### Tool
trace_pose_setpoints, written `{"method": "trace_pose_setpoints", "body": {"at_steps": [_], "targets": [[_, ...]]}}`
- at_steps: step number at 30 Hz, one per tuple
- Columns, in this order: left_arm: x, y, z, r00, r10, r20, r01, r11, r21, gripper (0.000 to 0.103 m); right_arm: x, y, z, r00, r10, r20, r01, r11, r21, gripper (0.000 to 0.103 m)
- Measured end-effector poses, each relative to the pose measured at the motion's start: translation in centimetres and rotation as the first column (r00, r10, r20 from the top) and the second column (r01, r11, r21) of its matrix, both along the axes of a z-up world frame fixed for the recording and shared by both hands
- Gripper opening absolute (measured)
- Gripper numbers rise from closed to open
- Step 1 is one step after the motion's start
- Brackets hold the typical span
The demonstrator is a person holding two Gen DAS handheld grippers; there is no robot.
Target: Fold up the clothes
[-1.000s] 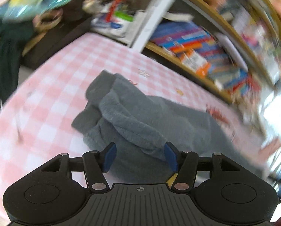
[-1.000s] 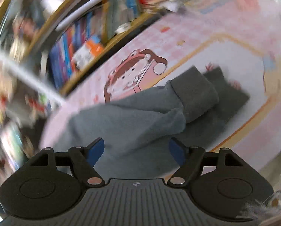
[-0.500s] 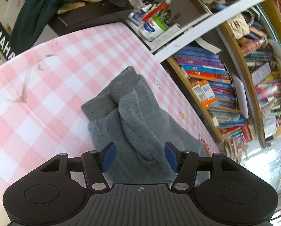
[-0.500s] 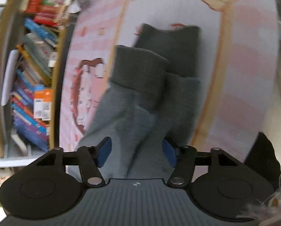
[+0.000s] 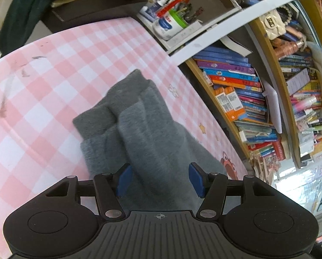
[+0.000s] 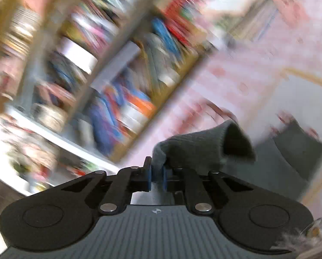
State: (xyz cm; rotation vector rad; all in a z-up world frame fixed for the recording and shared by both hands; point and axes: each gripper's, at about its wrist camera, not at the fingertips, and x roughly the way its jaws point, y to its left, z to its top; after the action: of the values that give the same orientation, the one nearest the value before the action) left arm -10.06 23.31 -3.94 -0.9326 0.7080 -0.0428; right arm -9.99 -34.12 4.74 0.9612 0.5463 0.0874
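Note:
A grey fleece garment lies crumpled on the pink checked tablecloth, its cuffed ends pointing away from me. My left gripper hovers open just above the near part of the garment, its blue pads either side of a fold without touching. In the right wrist view, my right gripper is shut on a ribbed cuff of the grey garment and holds it lifted off the table. The rest of the garment lies below to the right. This view is badly blurred.
A bookshelf packed with books stands along the table's far right edge. A white tray with bottles and pens sits beyond the far end, and a dark green cloth hangs at the upper left. Tablecloth lies bare to the left.
My right gripper has shut on the cuff and lifted it, swinging fast toward the bookshelf. My left gripper stayed open and shifted only a little over the garment.

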Motion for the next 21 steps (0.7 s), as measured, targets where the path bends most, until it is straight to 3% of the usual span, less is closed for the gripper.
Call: {"method": "trace_pose_setpoints", "body": {"at_steps": [1,2,4,5,7,10,14,16,18,19,20,21], "targets": [[0.2,-0.1,0.0,1.0,-0.003,0.001,0.003,1.0,0.001,0.062,-0.5,-0.7,-0.2,0.998,-0.054,-0.006,0.055,0.998,0.007,0.008],[0.3,-0.2,0.0,1.0,-0.007,0.001,0.007,1.0,0.001,0.063,-0.6,-1.4,-1.2,0.993,-0.101,-0.067,0.101,0.995,-0.011,0.008],[0.3,-0.2,-0.3,1.0,0.0,-0.009,0.0,1.0,-0.01,0.063,-0.3,-2.6,-4.6,0.941,-0.188,-0.281,0.165,0.981,-0.103,0.008],[0.3,-0.1,-0.4,1.0,0.008,-0.019,-0.008,1.0,-0.014,0.063,-0.2,-2.9,-5.9,0.915,-0.21,-0.344,0.172,0.976,-0.136,0.008],[0.1,0.2,-0.7,0.999,0.034,-0.035,-0.035,0.999,-0.025,0.063,-0.3,-2.6,-7.8,0.893,-0.212,-0.397,0.155,0.973,-0.17,0.013],[-0.1,0.7,-1.2,0.996,0.068,-0.052,-0.071,0.996,-0.059,0.063,-0.5,-2.3,-8.7,0.893,-0.218,-0.394,0.144,0.967,-0.208,0.026],[0.2,0.7,-1.5,0.994,0.092,-0.056,-0.096,0.993,-0.068,0.061,-0.2,-2.9,-8.8,0.892,-0.227,-0.39,0.168,0.969,-0.18,0.029],[0.8,0.8,-1.7,0.992,0.104,-0.065,-0.111,0.987,-0.116,0.058,-0.1,-3.2,-8.9,0.889,-0.236,-0.392,0.184,0.969,-0.164,0.029],[1.5,1.0,-2.0,0.991,0.114,-0.076,-0.126,0.975,-0.181,0.029,0.3,-3.2,-8.6,0.887,-0.238,-0.396,0.183,0.968,-0.171,0.03],[1.9,1.1,-2.1,0.99,0.119,-0.082,-0.134,0.968,-0.212,0.02,0.5,-3.0,-8.3,0.888,-0.237,-0.394,0.177,0.967,-0.183,0.028],[2.3,1.1,-2.3,0.989,0.123,-0.088,-0.141,0.96,-0.244,0.008,0.8,-2.9,-8.0,0.893,-0.231,-0.387,0.166,0.967,-0.194,0.02],[2.6,1.2,-2.4,0.987,0.127,-0.094,-0.149,0.95,-0.275,0.005,1.1,-2.6,-7.6,0.901,-0.22,-0.375,0.152,0.967,-0.203,0.017]]}}
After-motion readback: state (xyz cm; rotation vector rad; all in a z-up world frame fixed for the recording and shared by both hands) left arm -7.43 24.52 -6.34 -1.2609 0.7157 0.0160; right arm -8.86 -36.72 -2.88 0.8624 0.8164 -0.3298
